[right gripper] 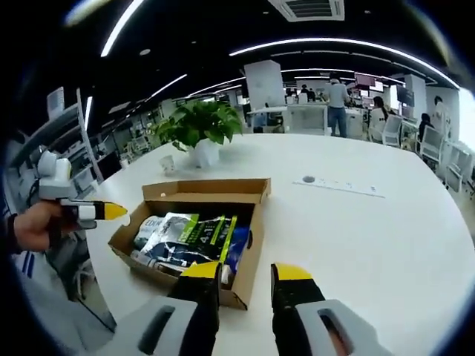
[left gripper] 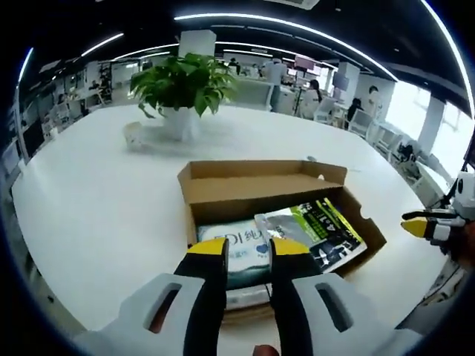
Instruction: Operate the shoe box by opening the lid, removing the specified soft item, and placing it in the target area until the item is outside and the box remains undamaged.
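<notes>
A large white round surface (left gripper: 96,200) carries everything, with an office behind it. In the left gripper view a brown cardboard shoe box (left gripper: 223,194) lies open in the middle, its lid flap (left gripper: 256,172) standing up at the far side. Inside the box lie 2 soft packs: a white and teal wipes pack (left gripper: 241,252) at the left and a glossy black and green pouch (left gripper: 319,226) at the right, touching each other. Far left on the surface stands a green leafy plant in a white pot (left gripper: 182,85).

The left gripper (left gripper: 249,248), black with yellow tips, hovers over the near edge of the box, its fingers narrowly apart and holding nothing. The right gripper (right gripper: 246,273) is near the box corner, its fingers moderately apart and empty.
</notes>
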A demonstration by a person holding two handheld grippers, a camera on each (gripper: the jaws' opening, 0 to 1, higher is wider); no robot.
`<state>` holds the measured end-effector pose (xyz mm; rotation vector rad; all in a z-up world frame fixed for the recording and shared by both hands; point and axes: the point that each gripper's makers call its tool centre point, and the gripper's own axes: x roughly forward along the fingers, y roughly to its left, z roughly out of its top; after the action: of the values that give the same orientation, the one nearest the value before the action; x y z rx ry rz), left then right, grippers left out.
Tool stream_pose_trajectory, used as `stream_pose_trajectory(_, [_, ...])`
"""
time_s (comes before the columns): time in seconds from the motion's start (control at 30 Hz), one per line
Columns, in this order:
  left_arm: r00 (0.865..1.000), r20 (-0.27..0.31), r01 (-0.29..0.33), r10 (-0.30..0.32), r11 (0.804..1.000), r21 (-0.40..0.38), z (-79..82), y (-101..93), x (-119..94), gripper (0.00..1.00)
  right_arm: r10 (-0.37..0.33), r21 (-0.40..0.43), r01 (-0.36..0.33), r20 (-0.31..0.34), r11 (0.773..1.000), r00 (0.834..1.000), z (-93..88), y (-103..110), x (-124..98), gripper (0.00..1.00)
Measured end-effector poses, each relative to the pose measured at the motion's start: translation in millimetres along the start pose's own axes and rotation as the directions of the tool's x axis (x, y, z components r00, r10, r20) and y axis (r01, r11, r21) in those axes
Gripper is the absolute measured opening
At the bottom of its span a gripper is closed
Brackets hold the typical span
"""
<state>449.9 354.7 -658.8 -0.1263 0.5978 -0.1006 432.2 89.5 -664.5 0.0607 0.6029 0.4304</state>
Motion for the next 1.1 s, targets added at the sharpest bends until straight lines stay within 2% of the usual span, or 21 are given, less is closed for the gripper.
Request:
stream_pose_trajectory(0.3, [1.000,0.002,0.015,-0.015,0.999,-0.035,-10.3,-15.8,2,0.24,0.015,0.035,-0.015,-0.014,0.999,1.000,-16.1,13,-9,0.27])
stream_pose_trajectory(0.6, [0.999,0.000,0.040,-0.040,0.999,-0.029,-20.9,-28.5,0,0.28,0.012,0.032,-0.013,0.022,0.999,1.000,-3.4,15,-18,0.30])
stream_pose_trajectory(0.9, [0.999,-0.011,0.039,-0.039,0.999,-0.004,-25.8,-27.8,-1,0.29,0.023,0.066,-0.024,0.007,0.998,1.000,-10.9,23,-15,0.33])
stream_pose_trajectory(1.1, [0.999,-0.004,0.045,-0.045,0.999,-0.005,-24.0,-28.3,0,0.30,0.038,0.069,-0.038,0.007,0.997,0.999,-7.6,31,-14,0.34])
